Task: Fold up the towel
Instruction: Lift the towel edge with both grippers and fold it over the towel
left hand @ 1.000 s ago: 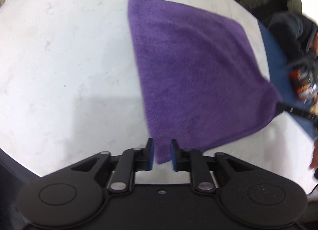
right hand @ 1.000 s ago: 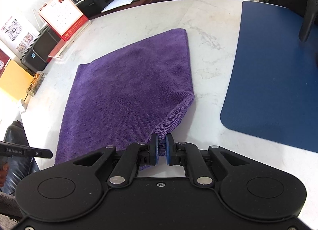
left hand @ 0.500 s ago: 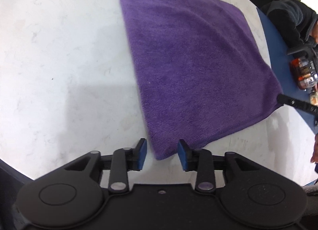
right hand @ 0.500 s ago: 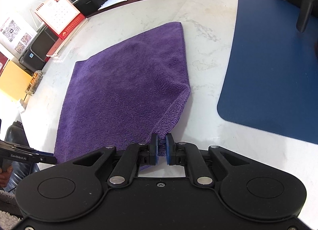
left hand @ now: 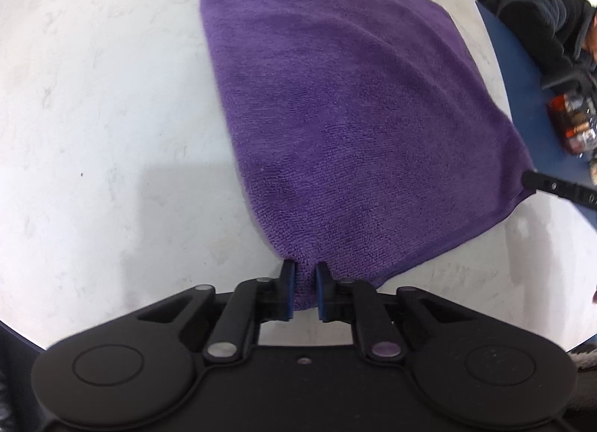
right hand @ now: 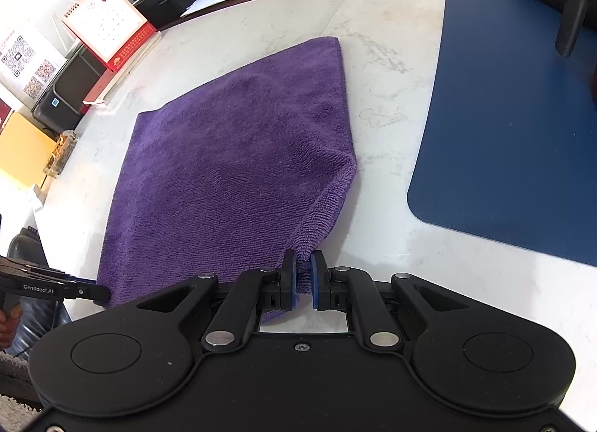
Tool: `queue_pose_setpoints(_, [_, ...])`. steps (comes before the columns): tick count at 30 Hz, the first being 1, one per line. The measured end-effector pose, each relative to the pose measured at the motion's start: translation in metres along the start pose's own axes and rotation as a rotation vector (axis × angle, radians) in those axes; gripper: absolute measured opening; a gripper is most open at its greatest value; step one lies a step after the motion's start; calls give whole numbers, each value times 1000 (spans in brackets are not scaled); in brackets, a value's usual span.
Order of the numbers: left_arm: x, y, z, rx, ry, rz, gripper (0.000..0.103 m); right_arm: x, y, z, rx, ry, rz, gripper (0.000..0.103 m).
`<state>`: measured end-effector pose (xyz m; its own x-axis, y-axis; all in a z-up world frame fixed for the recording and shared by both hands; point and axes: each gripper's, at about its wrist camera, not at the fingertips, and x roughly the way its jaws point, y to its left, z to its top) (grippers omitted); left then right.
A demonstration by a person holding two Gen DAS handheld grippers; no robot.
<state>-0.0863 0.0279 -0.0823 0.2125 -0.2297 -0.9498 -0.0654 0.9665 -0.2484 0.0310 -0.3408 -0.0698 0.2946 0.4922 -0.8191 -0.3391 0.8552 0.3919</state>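
Pinching both near corners, the left gripper [left hand: 304, 284] and right gripper [right hand: 305, 280] held the towel [left hand: 347, 114]; its thick right edge suggested one fold.

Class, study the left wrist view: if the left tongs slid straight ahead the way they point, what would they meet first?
The purple towel itself: its near corner already sits between the left tongs, and the cloth spreads ahead across the white table. Nothing else appears in that line, though depth is unclear.
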Motion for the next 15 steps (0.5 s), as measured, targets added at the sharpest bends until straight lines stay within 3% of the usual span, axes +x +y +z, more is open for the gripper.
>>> queue_pose_setpoints(6, [-1, -5, -2, 12, -19, 22, 4, -1, -1, -1, 0, -7, 15, 7])
queue_pose_setpoints(15, [-22, -3, 5, -21, -84, -36, 4, -7, -2, -1, 29, -29, 50, 7])
